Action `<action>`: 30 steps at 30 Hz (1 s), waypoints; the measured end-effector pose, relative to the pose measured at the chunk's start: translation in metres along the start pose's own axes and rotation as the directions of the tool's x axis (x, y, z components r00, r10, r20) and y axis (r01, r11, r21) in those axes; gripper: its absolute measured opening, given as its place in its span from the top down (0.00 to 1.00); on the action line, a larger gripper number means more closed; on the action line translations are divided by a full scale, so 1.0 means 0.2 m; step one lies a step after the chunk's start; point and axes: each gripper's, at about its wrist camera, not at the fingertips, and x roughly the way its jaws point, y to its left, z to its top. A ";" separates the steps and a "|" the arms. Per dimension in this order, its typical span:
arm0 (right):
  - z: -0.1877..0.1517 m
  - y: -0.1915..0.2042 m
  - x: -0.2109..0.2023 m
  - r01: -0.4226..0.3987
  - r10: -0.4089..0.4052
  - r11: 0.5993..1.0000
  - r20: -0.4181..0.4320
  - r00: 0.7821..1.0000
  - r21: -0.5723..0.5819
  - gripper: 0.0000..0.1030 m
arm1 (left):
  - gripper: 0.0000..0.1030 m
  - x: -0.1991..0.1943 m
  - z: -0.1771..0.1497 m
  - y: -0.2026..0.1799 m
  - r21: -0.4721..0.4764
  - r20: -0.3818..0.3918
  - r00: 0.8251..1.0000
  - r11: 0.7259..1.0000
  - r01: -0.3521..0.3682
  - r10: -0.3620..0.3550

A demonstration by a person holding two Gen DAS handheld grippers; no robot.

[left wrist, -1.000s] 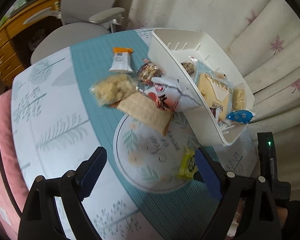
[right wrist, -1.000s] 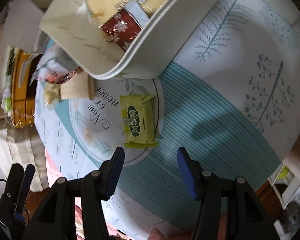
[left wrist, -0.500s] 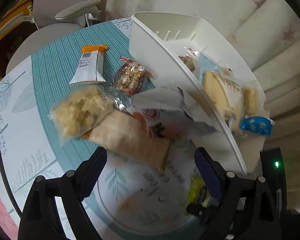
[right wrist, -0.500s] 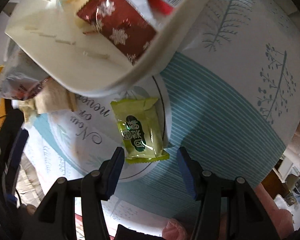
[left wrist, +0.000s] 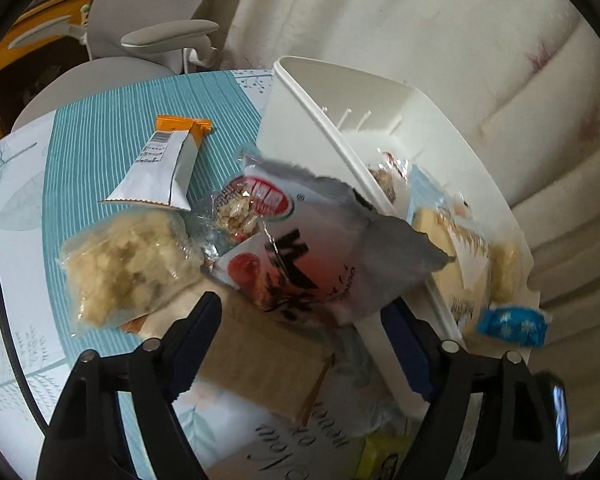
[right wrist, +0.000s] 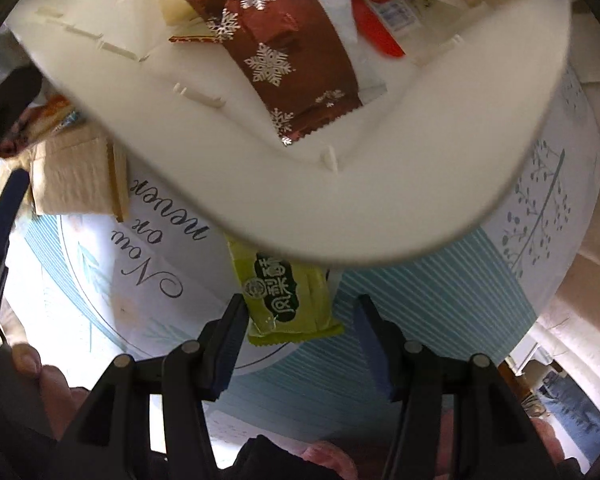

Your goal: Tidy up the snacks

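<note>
My left gripper [left wrist: 300, 336] points down at a pile of snacks beside the white bin [left wrist: 380, 92]. Its jaws are closing, and the lower end of a white and red snack bag [left wrist: 312, 256] and a tan cracker packet [left wrist: 260, 356] lie between them; the pads do not press on either. In the right wrist view my right gripper [right wrist: 300, 320] stands open, its fingers on either side of a green packet [right wrist: 288, 300] that lies flat on the tablecloth [right wrist: 420, 312], half under the rim of the bin [right wrist: 340, 208].
An orange and white bar [left wrist: 160, 168], a clear bag of pale crumbly snack [left wrist: 128, 264] and a nut candy [left wrist: 236, 212] lie left of the bin. Inside it are a brown snowflake packet [right wrist: 280, 48] and a blue candy [left wrist: 512, 324]. A grey chair [left wrist: 140, 36] stands behind the table.
The left gripper has come down and forward onto the snack pile and its jaws have narrowed. The right gripper has sunk toward the green packet, which now lies between its fingers.
</note>
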 end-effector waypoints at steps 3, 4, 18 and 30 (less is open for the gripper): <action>0.01 0.02 0.00 -0.001 0.001 1.000 -0.002 1.000 -0.010 0.47 | 0.42 0.02 0.00 -0.01 -0.024 0.006 1.000 1.000 0.007 -0.007; 0.01 0.02 0.00 0.000 0.000 1.000 -0.003 1.000 -0.012 0.49 | 0.42 0.02 0.00 -0.01 -0.022 0.009 1.000 1.000 -0.002 0.002; 0.01 -0.07 -0.05 -0.061 0.061 0.998 0.019 0.998 0.005 0.64 | 0.66 -0.02 -0.02 0.01 -0.011 0.027 0.999 0.999 -0.041 0.041; -0.13 -0.15 -0.12 -0.113 0.112 0.994 0.050 0.992 0.010 0.64 | 0.67 -0.26 -0.08 -0.01 0.001 0.036 0.997 0.997 -0.075 0.075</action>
